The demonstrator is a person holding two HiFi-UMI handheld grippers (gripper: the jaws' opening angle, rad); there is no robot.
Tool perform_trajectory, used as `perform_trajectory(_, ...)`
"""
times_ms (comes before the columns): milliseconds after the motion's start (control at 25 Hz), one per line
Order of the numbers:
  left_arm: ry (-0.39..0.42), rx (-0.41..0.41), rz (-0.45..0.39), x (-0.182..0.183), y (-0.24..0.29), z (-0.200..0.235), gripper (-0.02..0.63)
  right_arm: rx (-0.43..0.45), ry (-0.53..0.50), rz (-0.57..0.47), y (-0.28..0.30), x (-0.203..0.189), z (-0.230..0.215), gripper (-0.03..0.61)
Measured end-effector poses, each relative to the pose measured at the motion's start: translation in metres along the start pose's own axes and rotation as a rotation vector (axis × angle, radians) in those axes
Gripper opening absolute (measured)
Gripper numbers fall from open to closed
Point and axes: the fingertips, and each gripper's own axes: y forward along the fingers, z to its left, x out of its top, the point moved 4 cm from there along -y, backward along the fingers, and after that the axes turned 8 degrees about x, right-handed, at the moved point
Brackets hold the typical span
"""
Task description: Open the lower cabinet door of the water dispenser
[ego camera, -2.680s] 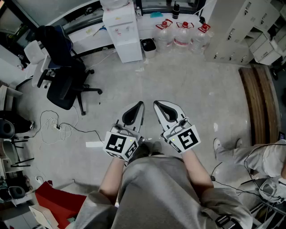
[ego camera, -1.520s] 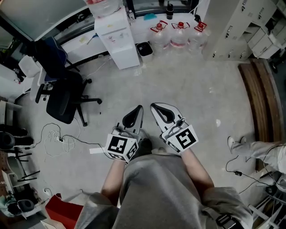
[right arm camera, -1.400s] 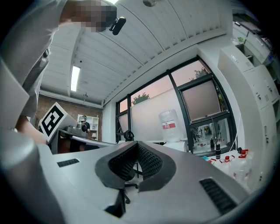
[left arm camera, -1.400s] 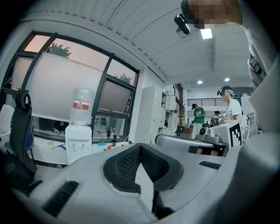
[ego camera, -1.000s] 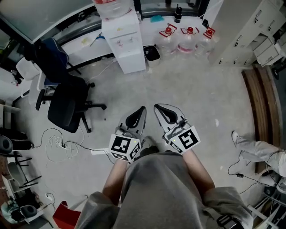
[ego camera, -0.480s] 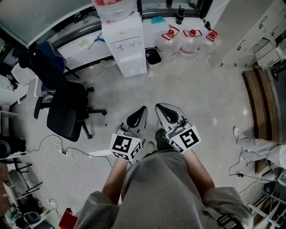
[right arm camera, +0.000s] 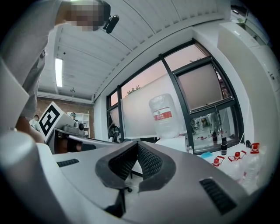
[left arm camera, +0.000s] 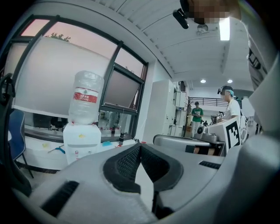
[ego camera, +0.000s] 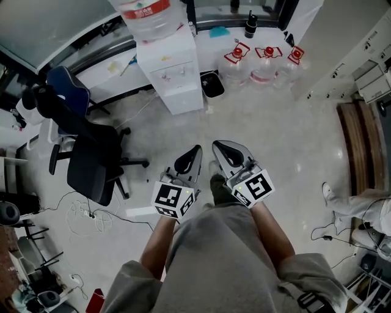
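Both of your grippers, left gripper [ego camera: 195, 150] and right gripper [ego camera: 216, 145], are pinched together on nothing and held side by side, since the water dispenser [ego camera: 172, 73] with its lower cabinet door [ego camera: 183, 98] stands well apart, straight ahead.

Head view: the top edge cuts off the water bottle [ego camera: 148, 13] on the water dispenser [ego camera: 173, 73]; the lower cabinet door [ego camera: 183, 101] is foreshortened, its edges and handle too small to tell. A bystander [ego camera: 360, 205] at the right edge is cropped to a leg and shoe. The left gripper [left arm camera: 140, 145] and right gripper [right arm camera: 137, 144], each in its own view, hide the dispenser's lower part.
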Motion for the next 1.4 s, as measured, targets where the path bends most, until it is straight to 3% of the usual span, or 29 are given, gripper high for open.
perform_trajectory(480, 0.027, 0.033, 0.085, 0.017, 0.113, 0.026, 0.006, 0.005, 0.089, 0.012, 0.037, -0.006, -0.119, 0.011)
perform_trajectory(960, 0.036, 0.064, 0.192, 0.005, 0.176, 0.069, 0.008, 0.020, 0.182, 0.057, 0.084, -0.036, -0.176, 0.011)
perform_trajectory(1400, 0.025, -0.039, 0.296, -0.032, 0.247, 0.148, 0.008, -0.098, 0.229, 0.100, 0.151, -0.085, -0.233, 0.011)
